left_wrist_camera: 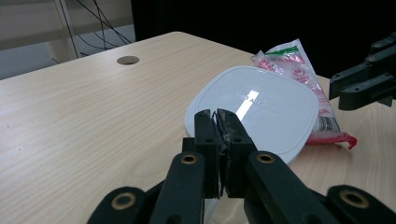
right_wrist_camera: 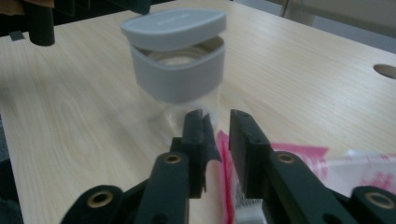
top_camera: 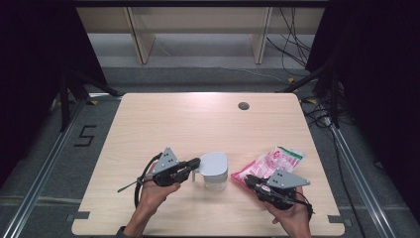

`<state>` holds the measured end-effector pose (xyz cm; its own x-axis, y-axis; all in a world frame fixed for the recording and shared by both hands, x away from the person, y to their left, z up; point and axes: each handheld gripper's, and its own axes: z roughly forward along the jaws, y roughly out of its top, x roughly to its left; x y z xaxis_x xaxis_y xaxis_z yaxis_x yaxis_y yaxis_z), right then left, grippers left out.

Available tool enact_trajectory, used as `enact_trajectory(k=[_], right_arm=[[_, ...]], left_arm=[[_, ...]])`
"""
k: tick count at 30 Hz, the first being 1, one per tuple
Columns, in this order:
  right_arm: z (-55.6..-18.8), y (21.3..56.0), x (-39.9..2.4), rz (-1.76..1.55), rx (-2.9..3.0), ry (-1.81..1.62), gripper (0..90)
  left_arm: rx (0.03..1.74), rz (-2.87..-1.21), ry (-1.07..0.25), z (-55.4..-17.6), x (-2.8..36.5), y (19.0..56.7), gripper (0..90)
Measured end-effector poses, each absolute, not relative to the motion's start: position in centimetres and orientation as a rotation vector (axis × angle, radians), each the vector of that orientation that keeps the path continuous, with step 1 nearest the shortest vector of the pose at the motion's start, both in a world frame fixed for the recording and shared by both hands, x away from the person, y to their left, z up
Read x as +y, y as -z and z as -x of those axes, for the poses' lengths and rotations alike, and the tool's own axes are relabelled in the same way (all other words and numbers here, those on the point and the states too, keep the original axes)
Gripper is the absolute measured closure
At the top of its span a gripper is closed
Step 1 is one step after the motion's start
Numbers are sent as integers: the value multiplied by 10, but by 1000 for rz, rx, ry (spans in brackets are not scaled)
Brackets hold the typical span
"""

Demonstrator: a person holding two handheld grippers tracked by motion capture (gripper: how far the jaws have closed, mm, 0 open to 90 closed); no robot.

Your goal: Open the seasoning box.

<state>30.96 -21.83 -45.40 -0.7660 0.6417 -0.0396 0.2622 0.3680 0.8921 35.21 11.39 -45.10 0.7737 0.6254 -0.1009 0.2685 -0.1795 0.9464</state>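
Observation:
A clear container (top_camera: 216, 182) with a grey band (right_wrist_camera: 177, 77) stands near the table's front middle. Its white lid (top_camera: 214, 162) (left_wrist_camera: 254, 109) hovers tilted just above the rim (right_wrist_camera: 173, 28). My left gripper (top_camera: 196, 162) (left_wrist_camera: 218, 114) is shut on the lid's near edge. A pink and white snack bag (top_camera: 277, 161) (left_wrist_camera: 299, 70) lies to the right of the container. My right gripper (top_camera: 249, 179) (right_wrist_camera: 217, 114) sits at the bag's near left corner. Its jaws stand a narrow gap apart, with the bag's pink edge (right_wrist_camera: 225, 154) in that gap.
The wooden table (top_camera: 163, 119) has a round cable hole (top_camera: 243, 105) at the back right. The right gripper's jaws (left_wrist_camera: 362, 84) hang just beyond the bag in the left gripper view. Cables and a shelf frame lie on the floor behind the table.

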Motion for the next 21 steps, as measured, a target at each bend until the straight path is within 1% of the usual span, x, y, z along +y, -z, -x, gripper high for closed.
enact_trajectory(k=[1,3,5,9,21], right_arm=[[-310,454,-218,-788,2253,-1364,810],[-312,453,-211,-814,2278,-1372,842],[-319,453,-205,-746,2280,-1363,868],[-324,449,-190,-739,2290,-1372,900],[-330,446,-172,-696,2295,-1385,900]], left_arm=[[696,-1768,-376,-352,114,451,866],[699,-1770,-377,-352,114,451,866],[688,-1776,-383,-352,115,451,866],[698,-1775,-380,-352,115,451,866],[694,-1777,-393,-353,117,452,866]])
